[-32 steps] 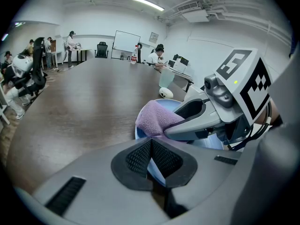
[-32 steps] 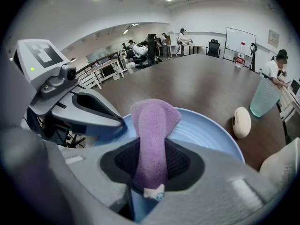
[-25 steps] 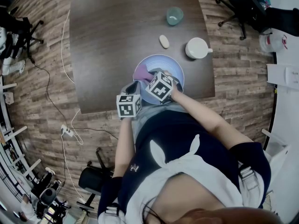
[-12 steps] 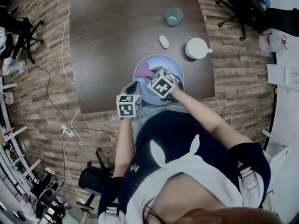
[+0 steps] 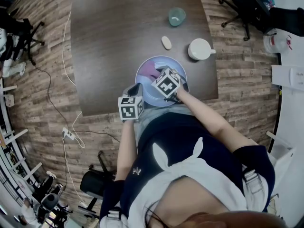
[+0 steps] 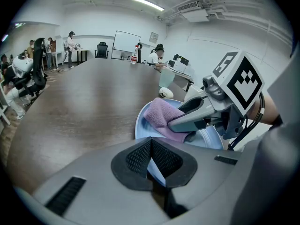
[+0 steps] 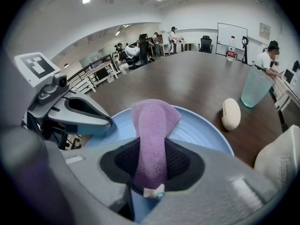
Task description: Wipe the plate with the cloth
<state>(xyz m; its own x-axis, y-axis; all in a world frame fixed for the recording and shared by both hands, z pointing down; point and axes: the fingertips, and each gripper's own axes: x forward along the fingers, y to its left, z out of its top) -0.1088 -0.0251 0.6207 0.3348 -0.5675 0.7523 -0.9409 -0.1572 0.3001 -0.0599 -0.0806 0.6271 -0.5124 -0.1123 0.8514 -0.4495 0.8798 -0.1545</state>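
Since a loose plate would slide under a wiping stroke, I have the left gripper at the plate's near-left rim. Its jaws are closed on that rim, with pale blue showing between the pads. I read this as a steadying hold rather than a lift, because the plate sits flat at the near edge of the bench, a little right of the middle.

The plate holds nothing but the purple cloth. The cloth lies draped over the plate's left half and runs back toward me into the right gripper. Those jaws are clamped on the cloth's near end, pads pressing it from both sides with a small tag poking out below. Held that way, the free end trails on the plate's surface, and that is the part I judge does the wiping. The gripper points steeply down, which helps press the cloth onto the plate.

Further right and toward the far edge stand three things apart from the plate: a pale oval object, a teal cup and a white mug. I cannot tell whether the cup or the mug holds anything. The oval object is the nearest to the plate, so a wide stroke might nudge it.
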